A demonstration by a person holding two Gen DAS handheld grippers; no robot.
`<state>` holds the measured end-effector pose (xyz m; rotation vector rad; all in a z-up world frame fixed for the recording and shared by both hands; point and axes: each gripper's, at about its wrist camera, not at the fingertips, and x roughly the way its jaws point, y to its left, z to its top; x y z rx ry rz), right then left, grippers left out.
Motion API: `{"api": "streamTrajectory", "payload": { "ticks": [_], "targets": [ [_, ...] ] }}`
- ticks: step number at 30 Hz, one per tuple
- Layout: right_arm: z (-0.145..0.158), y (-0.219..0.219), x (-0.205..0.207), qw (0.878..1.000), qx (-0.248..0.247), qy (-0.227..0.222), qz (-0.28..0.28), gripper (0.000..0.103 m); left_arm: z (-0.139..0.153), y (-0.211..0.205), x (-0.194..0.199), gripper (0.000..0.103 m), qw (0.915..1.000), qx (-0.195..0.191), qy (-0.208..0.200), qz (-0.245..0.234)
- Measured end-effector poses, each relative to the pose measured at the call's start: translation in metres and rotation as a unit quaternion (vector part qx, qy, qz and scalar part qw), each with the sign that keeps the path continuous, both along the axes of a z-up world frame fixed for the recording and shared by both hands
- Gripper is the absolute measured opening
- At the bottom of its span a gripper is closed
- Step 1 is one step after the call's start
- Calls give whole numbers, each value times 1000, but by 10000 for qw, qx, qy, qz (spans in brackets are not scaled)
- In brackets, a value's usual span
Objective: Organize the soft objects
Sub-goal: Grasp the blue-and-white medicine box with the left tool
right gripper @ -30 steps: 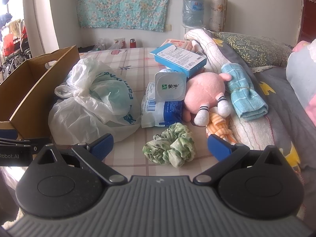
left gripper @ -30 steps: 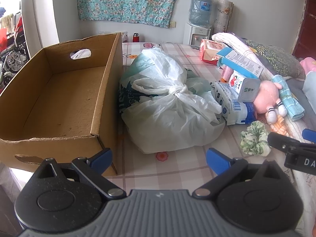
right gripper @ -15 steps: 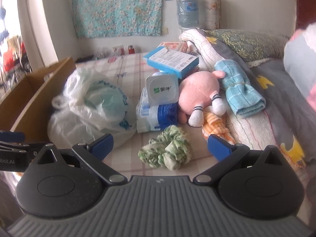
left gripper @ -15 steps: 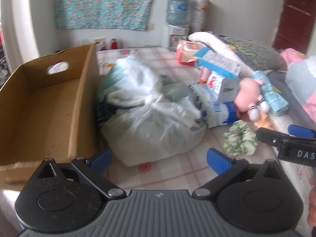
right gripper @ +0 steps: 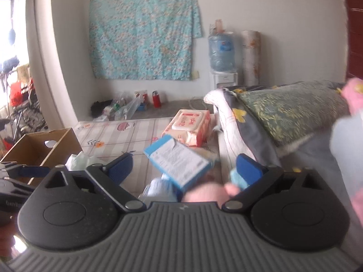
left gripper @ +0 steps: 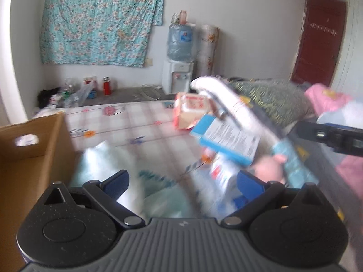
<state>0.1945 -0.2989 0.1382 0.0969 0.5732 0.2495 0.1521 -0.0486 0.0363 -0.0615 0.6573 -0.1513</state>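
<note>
Both views are motion-blurred. My left gripper (left gripper: 182,182) is open and empty, above a knotted white plastic bag (left gripper: 109,165) that lies beside the brown cardboard box (left gripper: 27,158). My right gripper (right gripper: 184,166) holds nothing. Its jaws are closing but still wide, hovering over the pile: a blue-and-white carton (right gripper: 179,161), a pink plush toy (right gripper: 204,192) and a light blue towel (right gripper: 237,179). Further back lies a pack of wet wipes (right gripper: 190,124). The pile also shows in the left wrist view, with the carton (left gripper: 226,140) and plush (left gripper: 267,167).
A patterned pillow (right gripper: 290,108) and grey bedding fill the right side. At the far wall stand a water dispenser (right gripper: 222,52) and a roll. One of my right gripper's fingers (left gripper: 329,136) reaches in at the right of the left wrist view.
Both grippers rose and moved forward, and both views now look higher into the room. The green scrunchie dropped out of sight below. The right jaws narrowed slightly.
</note>
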Motion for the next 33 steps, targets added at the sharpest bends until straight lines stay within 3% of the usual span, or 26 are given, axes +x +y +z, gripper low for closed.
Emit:
{"api": "streamTrajectory", "payload": {
  "ticks": [3,5,7,10,15,23,27,33],
  "targets": [
    [-20,-7,47,9980,137,573,223,76,-10,-10,20,96,9997,-183,9,-156],
    [-40,-10,76,9939,327,1008,290,62,-17,-17,34,88,9994,-230,73,-236],
    [-57,-12,100,9896,482,1297,386,59,-23,-23,51,72,9985,-319,271,-347],
    [-65,-8,125,9866,573,1436,525,56,-32,-25,78,63,9946,-692,649,-414],
    [-79,-6,164,9797,864,1684,655,52,-41,-18,113,59,9826,-1441,1133,-287],
    [-111,-16,193,9643,1297,2202,696,45,-72,-36,155,59,9692,-1568,1861,-390],
    [-115,-18,194,9594,1440,2291,801,41,-79,-40,166,59,9654,-1758,1890,-370],
    [-113,-22,189,9551,1611,2354,806,38,-71,-44,170,59,9691,-1695,1778,-221]
  ]
}}
